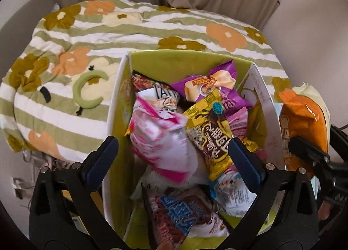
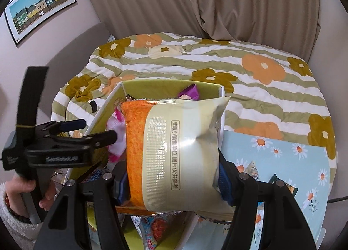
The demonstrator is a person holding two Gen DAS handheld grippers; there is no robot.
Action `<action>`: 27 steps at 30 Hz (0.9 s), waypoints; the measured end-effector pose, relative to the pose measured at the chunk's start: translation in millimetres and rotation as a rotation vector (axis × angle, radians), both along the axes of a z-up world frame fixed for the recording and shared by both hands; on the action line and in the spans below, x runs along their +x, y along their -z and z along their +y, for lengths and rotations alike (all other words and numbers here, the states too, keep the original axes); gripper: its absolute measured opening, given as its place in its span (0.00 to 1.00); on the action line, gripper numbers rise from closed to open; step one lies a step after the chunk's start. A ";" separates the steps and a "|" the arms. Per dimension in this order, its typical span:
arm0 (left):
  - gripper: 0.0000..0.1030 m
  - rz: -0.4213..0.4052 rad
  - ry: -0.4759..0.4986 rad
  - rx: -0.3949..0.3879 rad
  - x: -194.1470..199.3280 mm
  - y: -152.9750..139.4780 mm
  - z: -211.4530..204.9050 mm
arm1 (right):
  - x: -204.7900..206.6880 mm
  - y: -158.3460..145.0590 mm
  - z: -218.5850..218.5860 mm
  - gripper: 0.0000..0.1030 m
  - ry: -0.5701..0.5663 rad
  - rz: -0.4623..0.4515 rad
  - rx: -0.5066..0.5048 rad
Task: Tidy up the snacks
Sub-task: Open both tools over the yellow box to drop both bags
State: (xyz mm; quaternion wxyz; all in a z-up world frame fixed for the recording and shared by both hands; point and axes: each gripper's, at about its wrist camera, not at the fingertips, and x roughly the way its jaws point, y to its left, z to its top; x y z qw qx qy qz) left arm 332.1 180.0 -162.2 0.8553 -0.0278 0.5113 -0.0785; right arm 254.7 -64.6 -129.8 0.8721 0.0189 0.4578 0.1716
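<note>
Floral striped bedding (image 1: 152,30) lies beneath the snack box (image 1: 117,89); left gripper (image 1: 171,154) gapes empty above it, right gripper (image 2: 171,182) clamps an orange-cream packet (image 2: 174,152).

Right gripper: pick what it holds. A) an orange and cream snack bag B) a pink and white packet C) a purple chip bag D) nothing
A: the right gripper is clamped on the orange and cream snack bag above the green box, while the purple chip bag lies inside the box.
</note>
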 end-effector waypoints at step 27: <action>0.97 0.005 -0.123 0.012 -37.6 -0.8 35.1 | 37.3 -1.0 32.6 0.99 -0.059 -0.057 0.094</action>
